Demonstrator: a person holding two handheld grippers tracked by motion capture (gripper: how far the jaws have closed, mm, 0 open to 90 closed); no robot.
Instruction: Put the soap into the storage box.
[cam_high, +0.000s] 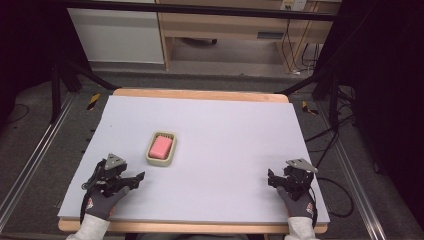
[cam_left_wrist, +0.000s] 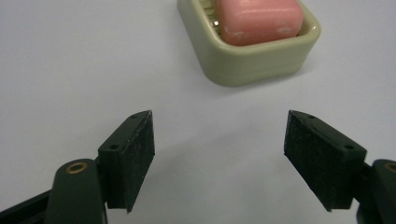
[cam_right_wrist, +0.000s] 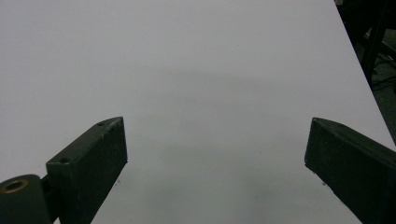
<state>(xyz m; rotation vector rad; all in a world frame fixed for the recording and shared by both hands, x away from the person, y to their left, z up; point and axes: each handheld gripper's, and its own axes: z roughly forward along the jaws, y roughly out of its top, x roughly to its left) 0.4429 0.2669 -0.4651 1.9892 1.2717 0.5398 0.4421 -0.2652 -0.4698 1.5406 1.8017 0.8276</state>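
Pink rectangular soap bar (cam_high: 161, 145) in pale green ceramic dish (cam_high: 151, 159); plain light grey tabletop (cam_high: 225, 150) beneath dish; black gripper pads (cam_left_wrist: 135, 161).

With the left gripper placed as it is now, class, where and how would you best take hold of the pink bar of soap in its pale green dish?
Probably from above. The pink bar of soap lies flat, sunk in the pale green rectangular dish, so only its upper part clears the rim. Grip across its two long sides, the narrower span. The left gripper, jaws open, sits just short of the dish.
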